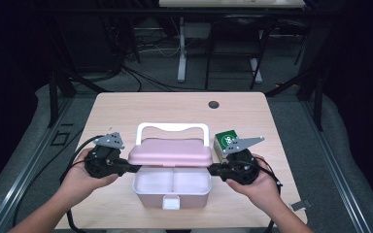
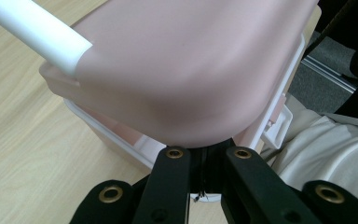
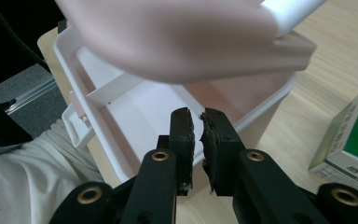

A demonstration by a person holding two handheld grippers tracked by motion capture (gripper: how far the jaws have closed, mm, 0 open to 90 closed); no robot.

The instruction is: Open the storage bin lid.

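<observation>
A pink box [image 1: 150,193] with a white divided tray inside stands at the table's near middle. Its pink lid [image 1: 170,153] is raised and tilted above it, with the white handle [image 1: 172,127] behind. My left gripper [image 1: 135,167] is at the lid's left end. In the left gripper view its jaws [image 2: 208,150] are shut, with the tips tucked under the lid's edge [image 2: 182,84]. My right gripper [image 1: 212,169] reaches in from the right, below the lid. Its jaws [image 3: 196,122] stand almost together over the box rim [image 3: 261,114], and nothing is between them.
A green and white carton [image 1: 225,140] stands just right of the box, close to my right gripper [image 3: 354,135]. The box's white latch [image 1: 171,203] faces the near edge. A dark round hole [image 1: 213,104] lies in the wooden table [image 1: 126,107] at the far right.
</observation>
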